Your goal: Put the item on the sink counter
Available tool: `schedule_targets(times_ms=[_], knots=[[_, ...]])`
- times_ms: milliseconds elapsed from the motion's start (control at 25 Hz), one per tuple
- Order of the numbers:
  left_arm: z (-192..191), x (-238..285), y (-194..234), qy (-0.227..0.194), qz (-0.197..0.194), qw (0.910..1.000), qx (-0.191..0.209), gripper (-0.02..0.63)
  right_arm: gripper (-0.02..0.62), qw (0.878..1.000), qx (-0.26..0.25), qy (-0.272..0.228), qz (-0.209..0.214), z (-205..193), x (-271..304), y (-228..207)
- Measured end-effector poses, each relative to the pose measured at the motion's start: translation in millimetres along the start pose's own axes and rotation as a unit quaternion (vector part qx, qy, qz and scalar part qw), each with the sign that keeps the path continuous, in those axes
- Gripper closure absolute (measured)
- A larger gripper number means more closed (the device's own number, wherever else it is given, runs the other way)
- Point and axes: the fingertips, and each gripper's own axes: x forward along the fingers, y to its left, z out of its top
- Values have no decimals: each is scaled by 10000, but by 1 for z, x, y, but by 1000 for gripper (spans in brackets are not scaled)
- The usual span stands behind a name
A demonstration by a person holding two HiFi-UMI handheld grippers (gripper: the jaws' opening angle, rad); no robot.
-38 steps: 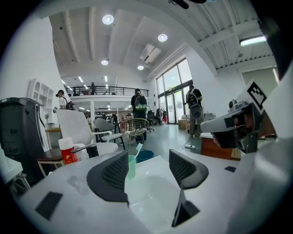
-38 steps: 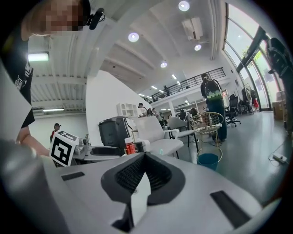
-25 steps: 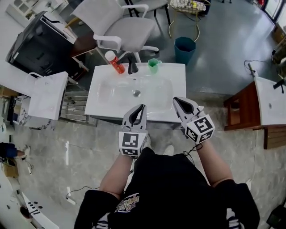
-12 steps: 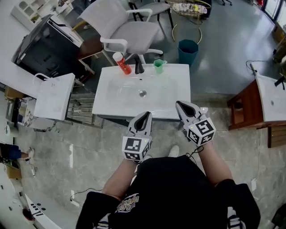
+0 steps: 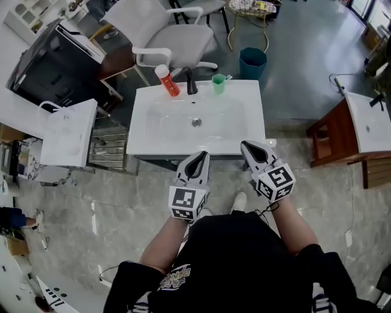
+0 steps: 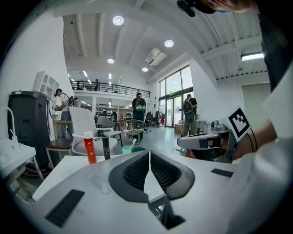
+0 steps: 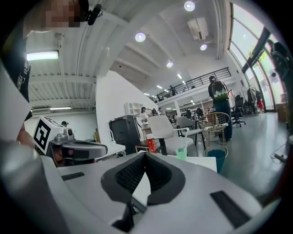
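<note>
Two grippers are held side by side just in front of the near edge of the sink counter (image 5: 250, 125), one in each hand of a person in black clothes (image 5: 238, 257). The left gripper (image 5: 199, 156) has its jaws closed, pad against pad, and nothing is between them. The right gripper (image 5: 247, 147) has its jaws closed too, and it is also empty. Both point toward the counter, and each carries one cube with square markers.

On the counter there is one oval basin with one drain (image 5: 196, 122) in its middle. At the far edge of the counter three things stand in one row: one red bottle (image 5: 166, 81) with a white cap on the left, one black faucet (image 5: 191, 82) in the middle, and one green cup (image 5: 219, 83) with one toothbrush in it on the right. All three are well apart from the grippers.

Left of the counter stands one white paper bag (image 5: 67, 131), and behind it one black machine (image 5: 52, 64). Right of the counter is one brown wooden cabinet (image 5: 324, 143). Behind the counter are one white office chair (image 5: 174, 33) and one teal bin (image 5: 252, 63), and farther away one wire basket on gold legs (image 5: 253, 7).
</note>
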Motion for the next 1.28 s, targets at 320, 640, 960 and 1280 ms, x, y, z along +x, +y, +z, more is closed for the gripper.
schedule_targets(times_ms=[320, 640, 960, 1280], knots=[[-5, -29, 11, -8, -274, 9996, -5, 583, 541, 9998, -14, 31, -185, -5, -2, 42], [-17, -54, 14, -25, -425, 9990, -98, 583, 541, 9992, 28, 146, -360, -21, -11, 67], [-26, -69, 16, -16, -525, 9986, -98, 583, 541, 9989, 28, 126, -460, -28, -14, 85], [-24, -75, 19, -46, -594, 9982, -57, 583, 541, 9984, 39, 73, -555, -26, -14, 91]])
